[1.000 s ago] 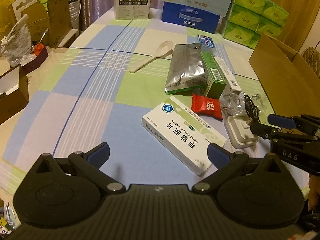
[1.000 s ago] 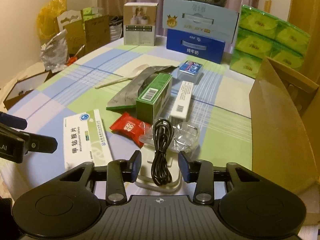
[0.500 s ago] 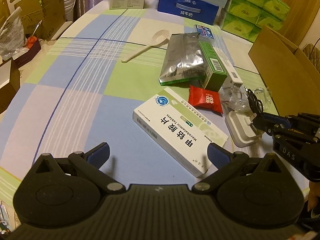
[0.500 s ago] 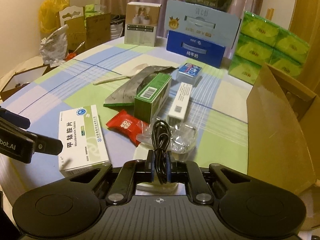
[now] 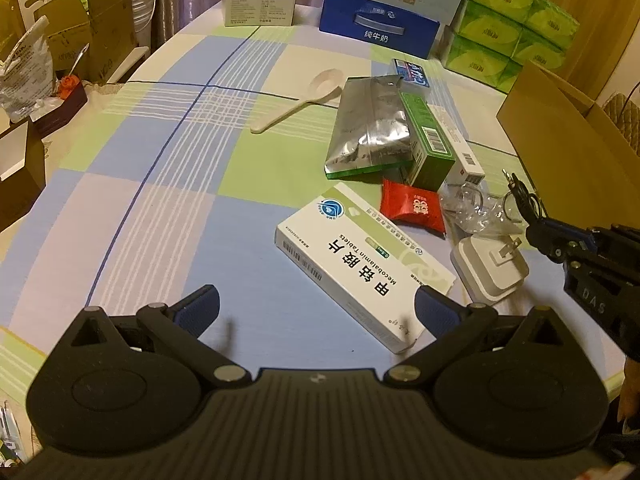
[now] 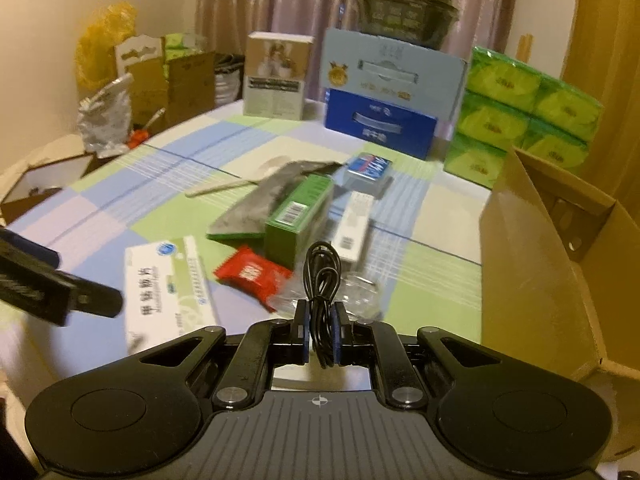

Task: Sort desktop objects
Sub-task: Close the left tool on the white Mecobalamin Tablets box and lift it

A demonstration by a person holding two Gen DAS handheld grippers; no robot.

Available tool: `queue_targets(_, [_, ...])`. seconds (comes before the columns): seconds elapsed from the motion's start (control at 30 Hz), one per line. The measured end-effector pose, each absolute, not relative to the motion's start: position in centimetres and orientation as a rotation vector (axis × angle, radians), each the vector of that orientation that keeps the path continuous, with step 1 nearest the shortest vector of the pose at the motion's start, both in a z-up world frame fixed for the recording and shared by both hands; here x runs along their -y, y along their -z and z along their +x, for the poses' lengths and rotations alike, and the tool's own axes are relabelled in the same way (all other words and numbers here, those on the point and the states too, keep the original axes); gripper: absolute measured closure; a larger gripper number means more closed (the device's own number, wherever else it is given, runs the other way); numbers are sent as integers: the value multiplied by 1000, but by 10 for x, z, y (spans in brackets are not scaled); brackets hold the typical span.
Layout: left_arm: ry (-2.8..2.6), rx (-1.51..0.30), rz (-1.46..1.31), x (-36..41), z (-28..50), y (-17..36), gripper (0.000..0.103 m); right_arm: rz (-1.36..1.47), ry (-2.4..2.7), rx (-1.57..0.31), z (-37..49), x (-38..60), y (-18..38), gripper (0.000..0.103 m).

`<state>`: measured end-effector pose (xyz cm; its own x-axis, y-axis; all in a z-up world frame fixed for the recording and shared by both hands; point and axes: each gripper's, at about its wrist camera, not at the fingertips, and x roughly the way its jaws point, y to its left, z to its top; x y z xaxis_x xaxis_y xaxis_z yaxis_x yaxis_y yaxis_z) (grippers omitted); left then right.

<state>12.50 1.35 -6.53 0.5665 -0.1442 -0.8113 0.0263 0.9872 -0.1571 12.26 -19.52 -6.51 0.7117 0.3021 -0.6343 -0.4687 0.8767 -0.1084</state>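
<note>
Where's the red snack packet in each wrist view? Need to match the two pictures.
Left wrist: red snack packet sits right of centre, just past the far end of the white tablet box.
Right wrist: red snack packet lies left of centre, just left of the black cable in the right gripper.
Shared landmark: the green carton, right behind the packet in both.

Crinkled shiny foil pouch (image 5: 370,128), glossy red wrapper (image 5: 414,207), matt cardboard box (image 6: 548,264).
</note>
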Motion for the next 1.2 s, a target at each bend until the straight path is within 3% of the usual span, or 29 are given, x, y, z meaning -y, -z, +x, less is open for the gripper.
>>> queue_targets(0.5, [84, -968, -142, -21, 123, 68, 1, -372, -522, -794, 97, 158, 100, 96])
queue_targets(0.73, [80, -971, -162, -24, 123, 69, 1, -277, -678, -837, 90, 155, 101, 96])
queue_targets(1.2, [139, -965, -141, 0, 140, 82, 1, -200, -520, -874, 105, 178, 104, 96])
